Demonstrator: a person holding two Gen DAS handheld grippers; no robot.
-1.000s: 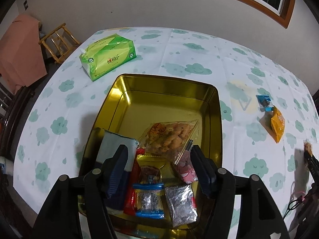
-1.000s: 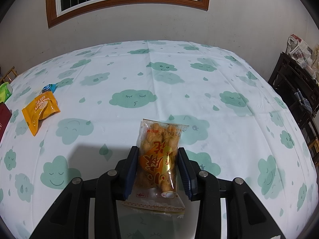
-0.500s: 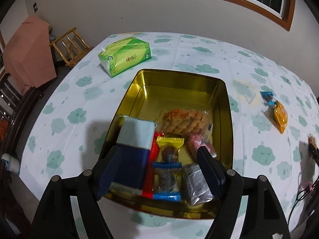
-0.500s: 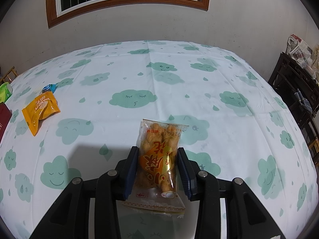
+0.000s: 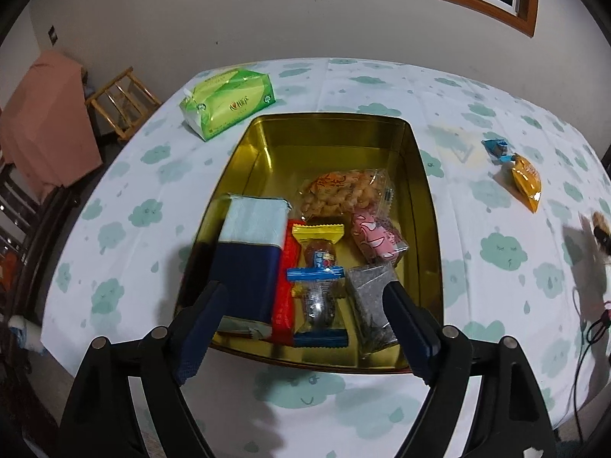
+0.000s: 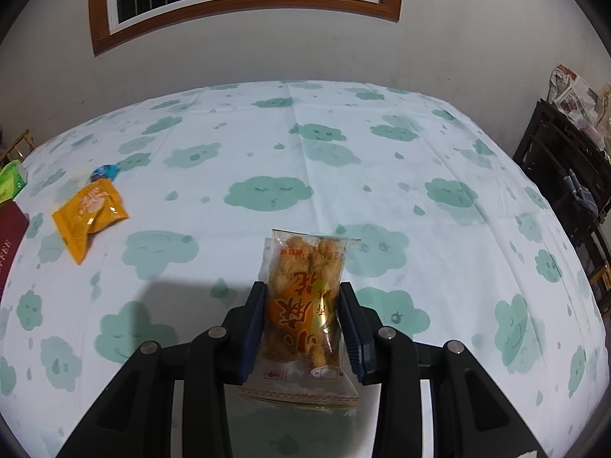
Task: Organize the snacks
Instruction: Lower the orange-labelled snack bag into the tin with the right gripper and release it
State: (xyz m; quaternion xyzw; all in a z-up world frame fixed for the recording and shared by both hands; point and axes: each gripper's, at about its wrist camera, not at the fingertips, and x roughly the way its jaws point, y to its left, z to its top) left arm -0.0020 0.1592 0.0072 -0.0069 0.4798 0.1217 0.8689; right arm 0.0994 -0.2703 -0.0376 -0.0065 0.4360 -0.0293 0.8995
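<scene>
A gold tin (image 5: 416,175) sits on the cloud-print tablecloth. It holds a clear pack of fried twists (image 5: 343,191), a blue-and-white pack (image 5: 252,244), a pink pack (image 5: 376,236), a grey pack (image 5: 372,301) and wrapped candies (image 5: 319,259). My left gripper (image 5: 303,286) hovers over the tin's near end. Its jaws are opening, and nothing is gripped between them. My right gripper (image 6: 303,290) is shut on another clear pack of fried twists (image 6: 305,297), held over the cloth. An orange packet (image 6: 89,210) and a small blue wrapper (image 6: 105,171) lie on the cloth to its left.
A green tissue pack (image 5: 229,103) lies beyond the tin's far left corner. A wooden chair (image 5: 122,103) and pink cloth (image 5: 49,122) stand off the table's left side. Dark shelving (image 6: 573,175) stands at the right. A dark red lid (image 6: 9,236) shows at the left edge.
My left gripper has drawn back from the tin and its jaws have spread wider, leaving the snacks lying inside. The right gripper and its pack have stayed put.
</scene>
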